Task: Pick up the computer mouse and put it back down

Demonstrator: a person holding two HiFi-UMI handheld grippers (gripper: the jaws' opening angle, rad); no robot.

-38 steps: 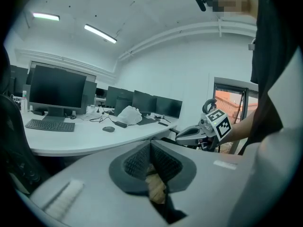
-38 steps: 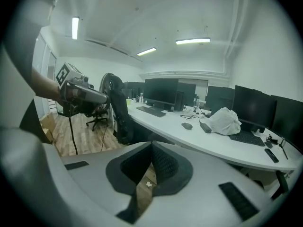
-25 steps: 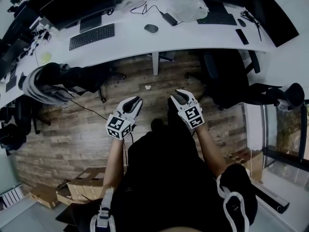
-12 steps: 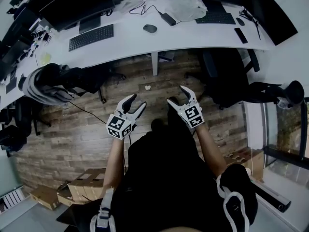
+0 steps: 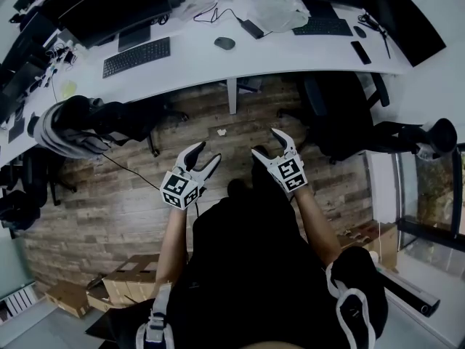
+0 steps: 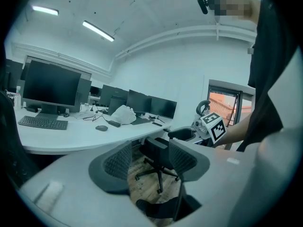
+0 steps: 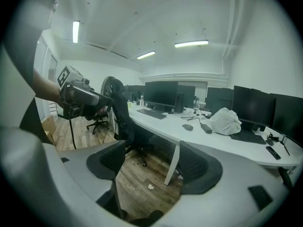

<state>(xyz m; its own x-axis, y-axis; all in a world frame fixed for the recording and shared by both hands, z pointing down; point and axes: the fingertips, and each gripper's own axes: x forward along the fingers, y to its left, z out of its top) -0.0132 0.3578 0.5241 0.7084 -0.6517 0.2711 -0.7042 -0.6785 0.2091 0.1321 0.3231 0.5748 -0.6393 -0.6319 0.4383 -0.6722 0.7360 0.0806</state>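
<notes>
Grey-padded left gripper (image 5: 207,153) and right gripper (image 5: 266,142) both spread wide, jaws having just been opening, nothing between either pair but air. Held side by side over wood floor (image 5: 218,115), well short of the worktop (image 5: 196,62). On the worktop, near its middle: computer mouse (image 5: 224,43), lying flat, well apart from both grippers. Toward the worktop's left end in the head view: black keyboard (image 5: 136,56), dark monitor (image 5: 116,6) behind it. Farther right along the worktop: slim dark device (image 5: 253,28), perhaps a phone, too small to tell, then crumpled white bag (image 5: 280,9) and second keyboard (image 5: 322,26). Below the worktop's right part: black office chair (image 5: 338,122), drawn close.
</notes>
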